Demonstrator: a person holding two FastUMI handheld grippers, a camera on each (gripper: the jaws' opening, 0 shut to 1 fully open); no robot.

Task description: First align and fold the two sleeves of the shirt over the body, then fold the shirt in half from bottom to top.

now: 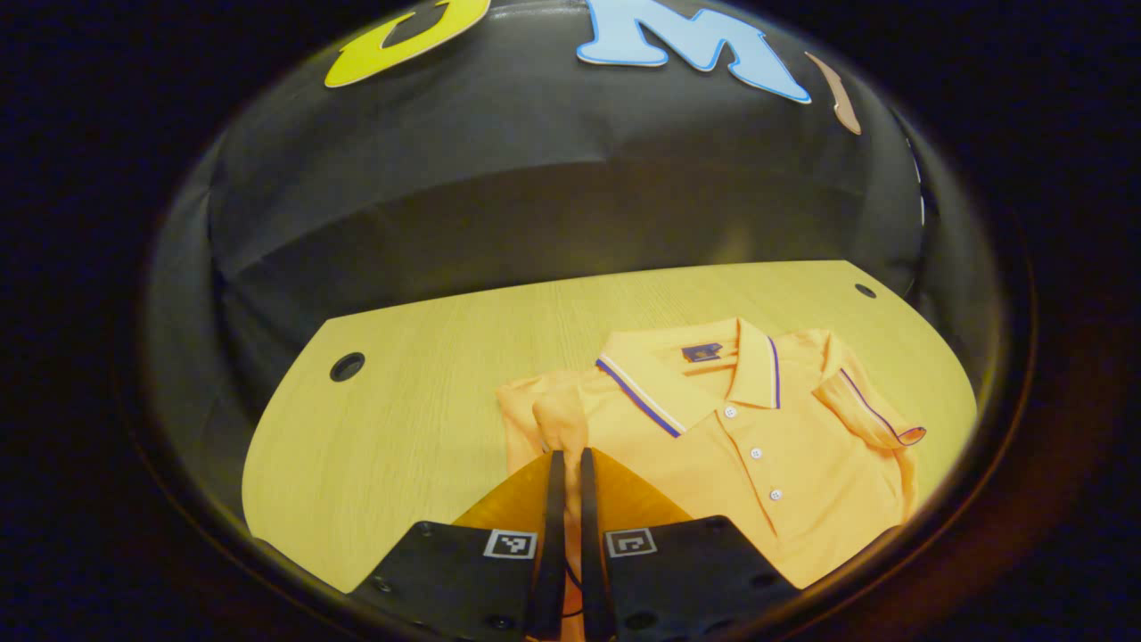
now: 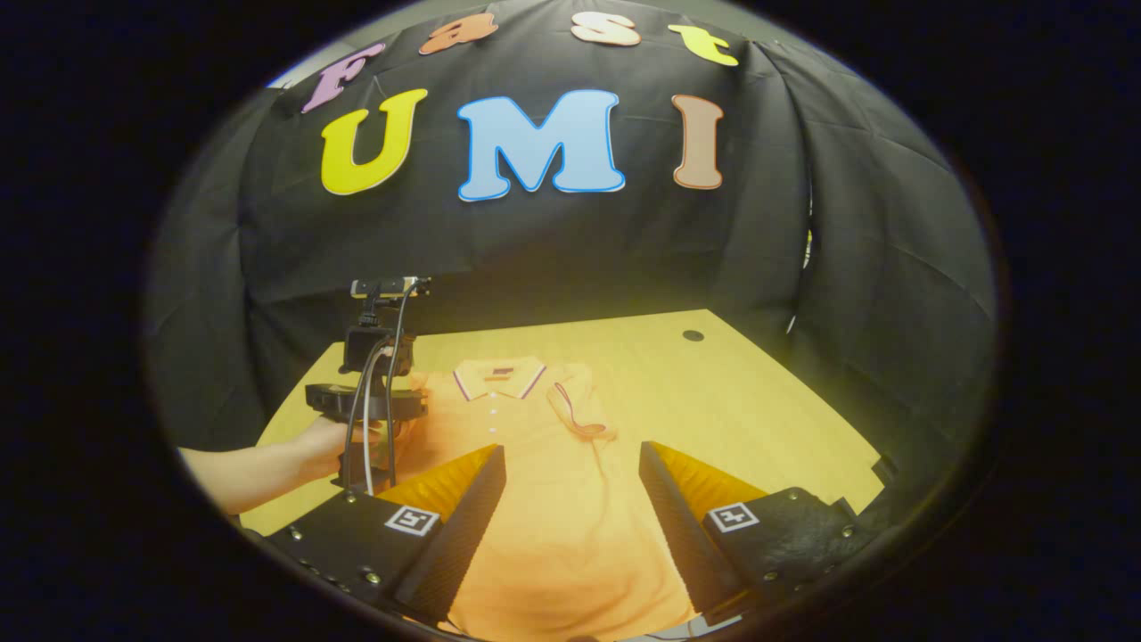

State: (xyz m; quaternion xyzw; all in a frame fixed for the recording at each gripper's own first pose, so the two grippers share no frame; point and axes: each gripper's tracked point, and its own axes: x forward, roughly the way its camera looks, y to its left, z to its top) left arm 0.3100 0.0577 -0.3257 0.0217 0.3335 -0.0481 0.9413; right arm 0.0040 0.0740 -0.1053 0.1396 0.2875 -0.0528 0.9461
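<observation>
Left gripper [image 1: 567, 464] apparently pinches knit shirt [image 1: 758, 446] sleeve — right gripper [image 2: 570, 473] gapes wide.

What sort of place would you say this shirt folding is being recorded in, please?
Most likely a small recording booth rather than a home: black cloth hangs as the walls behind a plain wooden table, where an orange shirt lies alone, and a hand holds a camera-fitted left gripper.
</observation>
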